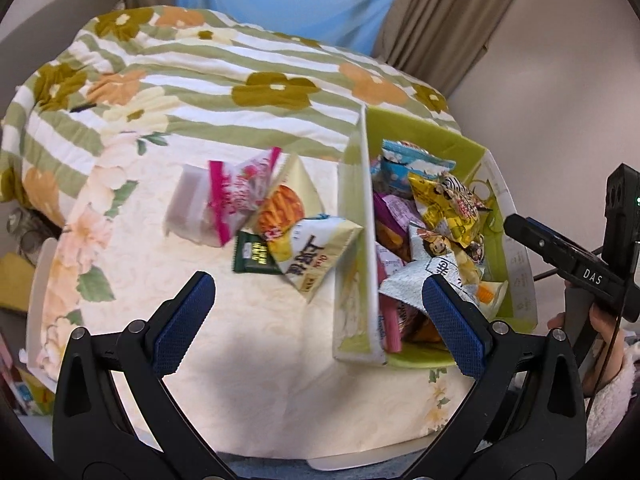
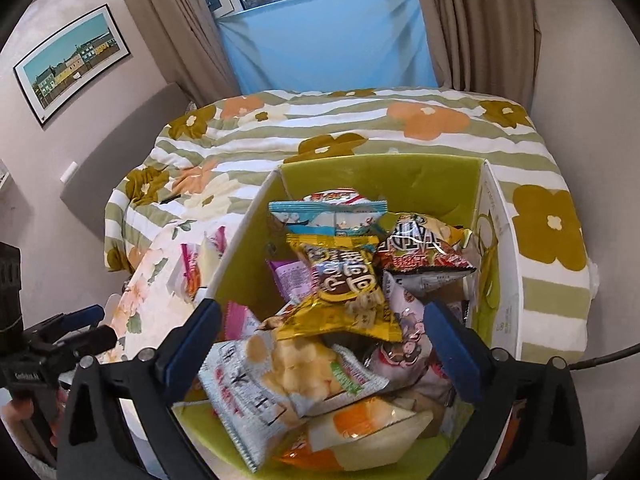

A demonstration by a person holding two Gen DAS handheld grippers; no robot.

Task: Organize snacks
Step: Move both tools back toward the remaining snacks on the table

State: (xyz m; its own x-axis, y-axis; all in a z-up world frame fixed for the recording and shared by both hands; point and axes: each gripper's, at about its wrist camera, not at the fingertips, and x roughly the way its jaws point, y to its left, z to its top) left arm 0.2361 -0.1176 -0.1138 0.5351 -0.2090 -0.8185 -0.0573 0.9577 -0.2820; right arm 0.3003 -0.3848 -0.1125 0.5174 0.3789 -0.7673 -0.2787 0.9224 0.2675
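Both pairs of jaws are standing wide and gripping nothing: the right gripper (image 2: 322, 344) is hanging over the heaped packets in the green box (image 2: 400, 168), while the left gripper (image 1: 318, 320) is hovering above the bedspread (image 1: 132, 272) near four loose snacks: a pink packet (image 1: 224, 204), an orange-print packet (image 1: 286, 200), a dark green one (image 1: 252, 256) and a pale yellow one (image 1: 316, 254). That pile is sitting high, so another drop is risking packets sliding over the wall. Inside, I am counting about ten, uncertainly.
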